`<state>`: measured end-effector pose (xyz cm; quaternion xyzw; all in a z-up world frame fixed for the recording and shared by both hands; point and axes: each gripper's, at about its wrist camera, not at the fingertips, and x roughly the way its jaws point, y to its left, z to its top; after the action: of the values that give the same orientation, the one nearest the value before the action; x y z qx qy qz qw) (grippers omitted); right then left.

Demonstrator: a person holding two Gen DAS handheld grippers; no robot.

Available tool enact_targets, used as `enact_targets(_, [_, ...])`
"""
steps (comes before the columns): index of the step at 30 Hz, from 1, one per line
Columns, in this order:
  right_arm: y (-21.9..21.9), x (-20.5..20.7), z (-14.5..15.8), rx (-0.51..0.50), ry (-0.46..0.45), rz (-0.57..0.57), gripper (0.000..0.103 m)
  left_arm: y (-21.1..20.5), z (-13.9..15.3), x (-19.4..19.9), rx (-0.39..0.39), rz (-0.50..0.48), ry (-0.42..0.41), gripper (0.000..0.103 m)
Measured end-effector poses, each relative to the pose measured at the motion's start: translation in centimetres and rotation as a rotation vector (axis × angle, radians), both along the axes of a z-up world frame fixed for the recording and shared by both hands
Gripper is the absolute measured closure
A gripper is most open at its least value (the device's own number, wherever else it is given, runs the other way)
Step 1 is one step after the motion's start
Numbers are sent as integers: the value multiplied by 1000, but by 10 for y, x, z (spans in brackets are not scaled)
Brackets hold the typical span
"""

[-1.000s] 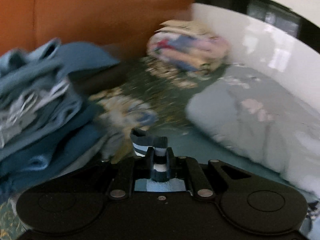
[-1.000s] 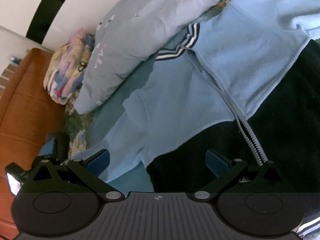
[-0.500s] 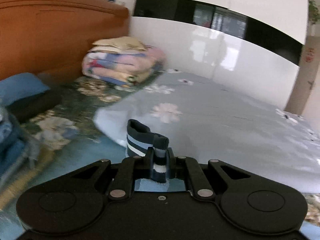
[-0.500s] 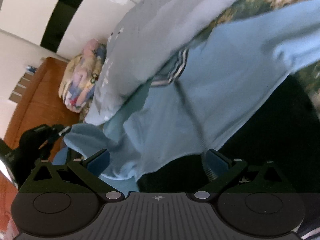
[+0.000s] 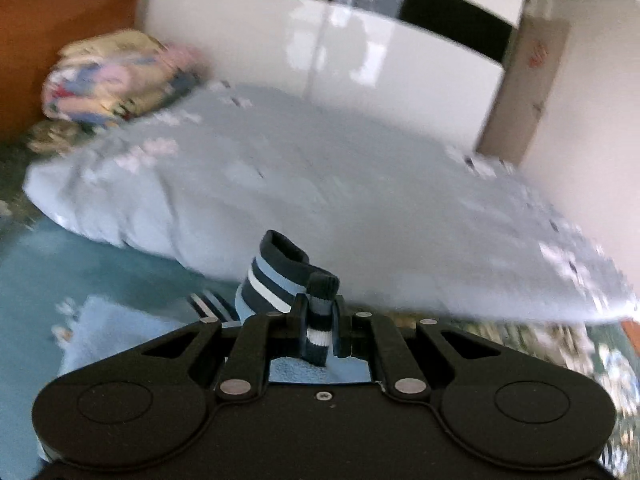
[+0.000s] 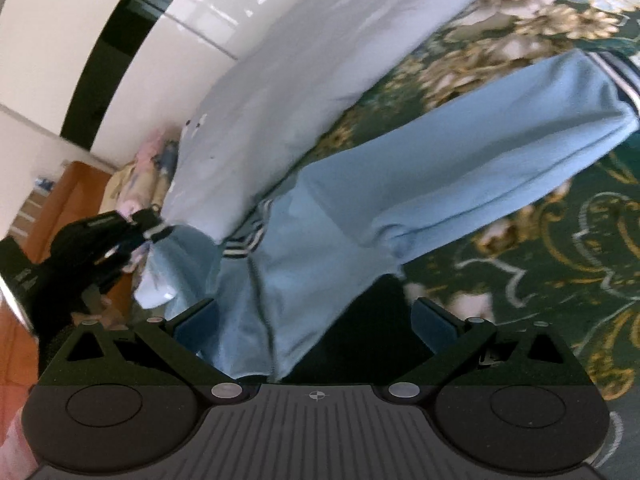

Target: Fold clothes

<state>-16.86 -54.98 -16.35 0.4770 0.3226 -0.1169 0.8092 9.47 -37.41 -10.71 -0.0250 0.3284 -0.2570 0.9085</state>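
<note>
The left gripper has its jaws clamped tight on the striped cuff of the light blue jacket, which lies spread on the bed's green floral cover. The right gripper hovers over the jacket's body, jaws spread wide and gripping nothing (fabric merely passes between them). Beyond lie a pale grey quilt and folded bedding by the headboard.

Left gripper: matte black housing, two round caps, silver pivot pins, one centre screw. Right gripper: black ribbed housing, crosshair mark, blue pads.
</note>
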Motion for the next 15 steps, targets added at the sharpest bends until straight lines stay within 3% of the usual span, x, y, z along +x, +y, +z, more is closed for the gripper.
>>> enact_targets(6, [-19, -13, -8, 9, 14, -33, 0, -45, -49, -15, 90, -92, 87, 94])
enact_targets(15, [-34, -16, -13, 9, 31, -48, 0, -69, -91, -30, 189, -187, 156, 94])
